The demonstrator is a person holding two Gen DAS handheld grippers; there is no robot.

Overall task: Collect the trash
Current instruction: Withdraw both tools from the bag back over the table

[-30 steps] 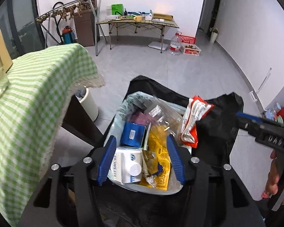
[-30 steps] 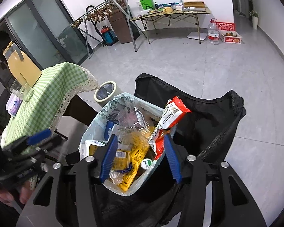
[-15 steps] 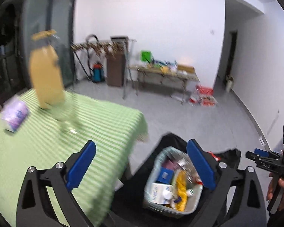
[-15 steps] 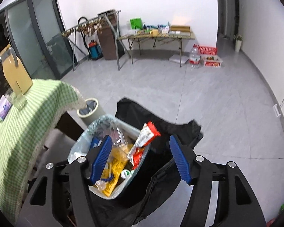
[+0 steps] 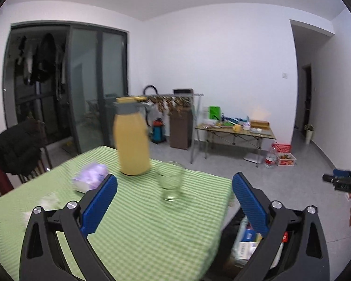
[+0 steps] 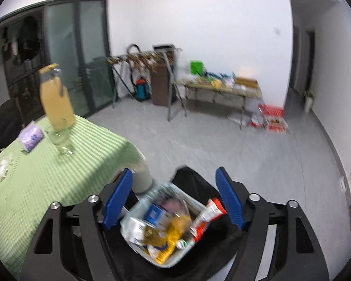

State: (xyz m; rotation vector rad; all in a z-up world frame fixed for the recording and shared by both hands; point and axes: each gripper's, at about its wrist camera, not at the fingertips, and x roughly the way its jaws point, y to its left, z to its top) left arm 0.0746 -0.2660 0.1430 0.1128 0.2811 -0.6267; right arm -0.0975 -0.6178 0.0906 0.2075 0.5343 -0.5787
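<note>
A trash bin lined with a bag (image 6: pixel 166 229) holds several wrappers and cartons, with a red wrapper (image 6: pixel 208 217) sticking out on its right. It sits on a black cloth on the floor beside the green checked table (image 6: pixel 35 180). My right gripper (image 6: pixel 173 194) is open and empty above the bin. My left gripper (image 5: pixel 173 201) is open and empty over the table (image 5: pixel 140 229), facing a clear glass (image 5: pixel 170 182). White crumpled scraps (image 6: pixel 1 166) lie on the table's left part. The bin shows at the lower right of the left wrist view (image 5: pixel 248 245).
On the table stand a yellow jug (image 5: pixel 132 142) and a purple tissue pack (image 5: pixel 91 180). A small white bin (image 6: pixel 141 178) stands by the table edge. A chair with a dark coat (image 5: pixel 16 149) is at the left. A folding table (image 5: pixel 234 133) stands by the far wall.
Both grippers have lifted and tilted up from the bin. The left one has swung left over the green table. Both jaws have opened wider.
</note>
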